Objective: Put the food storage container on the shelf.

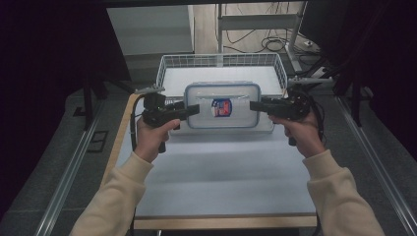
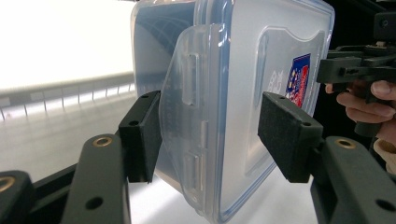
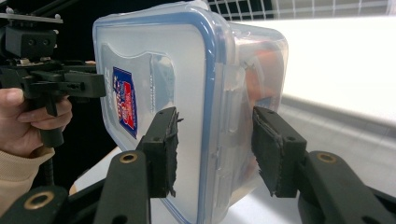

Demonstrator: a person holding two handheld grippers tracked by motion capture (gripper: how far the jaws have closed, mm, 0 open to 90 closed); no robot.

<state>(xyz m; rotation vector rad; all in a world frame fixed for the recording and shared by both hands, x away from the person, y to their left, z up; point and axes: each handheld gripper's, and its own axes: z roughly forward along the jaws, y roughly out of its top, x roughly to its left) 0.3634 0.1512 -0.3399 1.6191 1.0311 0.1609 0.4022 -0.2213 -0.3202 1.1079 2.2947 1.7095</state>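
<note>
Above the worktop's far edge, the left gripper and right gripper each clamp an end of the lidded plastic container, before the wire basket.

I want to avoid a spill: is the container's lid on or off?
On. The blue-rimmed lid covers the container, and its side flap lies folded down.

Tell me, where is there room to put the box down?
The white table is bare between the person's sleeves, from the near wooden edge up to the plastic box. Inside the wire basket, a bare white strip shows behind the box. It is crowded where the left gripper and right gripper clamp the box's ends.
</note>
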